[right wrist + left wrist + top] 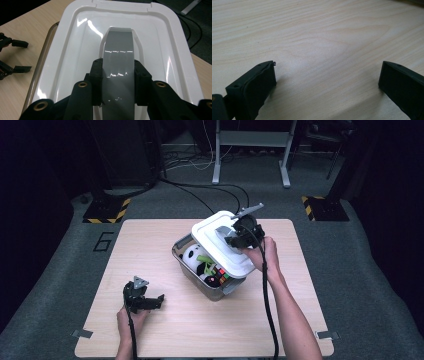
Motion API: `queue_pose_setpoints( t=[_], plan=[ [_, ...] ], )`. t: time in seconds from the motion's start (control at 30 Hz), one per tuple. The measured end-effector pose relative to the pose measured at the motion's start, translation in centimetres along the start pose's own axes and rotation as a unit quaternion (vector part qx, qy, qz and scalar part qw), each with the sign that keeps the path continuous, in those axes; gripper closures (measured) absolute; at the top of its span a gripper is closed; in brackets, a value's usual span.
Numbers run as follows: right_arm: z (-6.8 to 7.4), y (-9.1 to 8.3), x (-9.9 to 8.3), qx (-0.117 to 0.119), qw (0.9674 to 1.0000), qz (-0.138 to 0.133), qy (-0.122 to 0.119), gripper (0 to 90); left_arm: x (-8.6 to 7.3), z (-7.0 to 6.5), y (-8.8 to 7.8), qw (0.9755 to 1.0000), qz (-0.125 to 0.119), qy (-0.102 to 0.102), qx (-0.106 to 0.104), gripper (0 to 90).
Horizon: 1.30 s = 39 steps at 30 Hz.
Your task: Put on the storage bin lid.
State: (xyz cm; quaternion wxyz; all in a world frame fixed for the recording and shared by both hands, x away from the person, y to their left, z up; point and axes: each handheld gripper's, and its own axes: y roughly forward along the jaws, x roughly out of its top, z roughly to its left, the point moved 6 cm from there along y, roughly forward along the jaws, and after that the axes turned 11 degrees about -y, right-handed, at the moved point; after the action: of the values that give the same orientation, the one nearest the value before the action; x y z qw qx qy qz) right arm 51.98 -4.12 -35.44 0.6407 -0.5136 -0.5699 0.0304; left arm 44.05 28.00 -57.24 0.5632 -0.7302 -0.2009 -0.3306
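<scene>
High view: a light wooden table (165,330) carries a clear storage bin (192,270) near its middle, and the right tongs (239,236) hold the bin's white lid (212,232) above it. The lid sits tilted and shifted toward the far right of the bin, so the near left part of the bin stands uncovered. Inside that open part lie a black-and-white plush toy (191,255) and, beside it toward the near corner, a small multicoloured cube (221,276). The person's right hand (265,252) grips the tongs' body from the near side, with the cable trailing down along the forearm.

In the right gripper view, the right tongs (118,72) are clenched on the lid's grey handle (118,50): one black jaw presses each side of the grey strip, which runs up the middle of the white lid (75,47). The bin's clear rim (41,65) peeks out along the lid's left edge, and the left tongs (12,57) lie farther off over the table.

The left tongs (148,301) rest low over the near left part of the table, well apart from the bin, held by the left hand (131,316). In the left gripper view, the left tongs (327,75) are released, the jaws spread wide with bare wood grain (317,37) between them.
</scene>
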Motion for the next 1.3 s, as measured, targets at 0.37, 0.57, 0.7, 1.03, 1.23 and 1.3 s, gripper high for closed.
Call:
queue_pose_setpoints(
  t=[0.37,0.57,0.7,1.03,1.23,1.3],
  plan=[
    [2.7,3.5,1.2,0.033,0.9988,0.024,-0.027,66.7,0.0,0.0,0.0,1.0000,0.001,0.000,0.000,1.0],
    [3.5,5.2,1.4,0.041,0.9981,0.040,-0.024,66.7,0.0,0.0,0.0,1.0000,0.001,0.002,0.001,1.0],
    [4.0,5.9,1.7,0.044,0.9974,0.048,-0.030,66.7,0.0,0.0,0.0,1.0000,0.001,0.001,0.000,1.0],
    [4.6,6.7,2.3,0.052,0.9967,0.055,-0.030,66.6,0.0,0.0,0.0,1.0000,0.001,0.001,0.000,1.0],
    [5.0,7.2,2.3,0.052,0.9963,0.063,-0.027,66.4,0.0,0.0,0.0,1.0000,0.001,0.000,0.000,1.0],
    [5.0,7.1,2.2,0.052,0.9963,0.063,-0.027,66.0,0.0,0.0,0.0,1.0000,0.001,0.001,0.000,1.0]
  ],
)
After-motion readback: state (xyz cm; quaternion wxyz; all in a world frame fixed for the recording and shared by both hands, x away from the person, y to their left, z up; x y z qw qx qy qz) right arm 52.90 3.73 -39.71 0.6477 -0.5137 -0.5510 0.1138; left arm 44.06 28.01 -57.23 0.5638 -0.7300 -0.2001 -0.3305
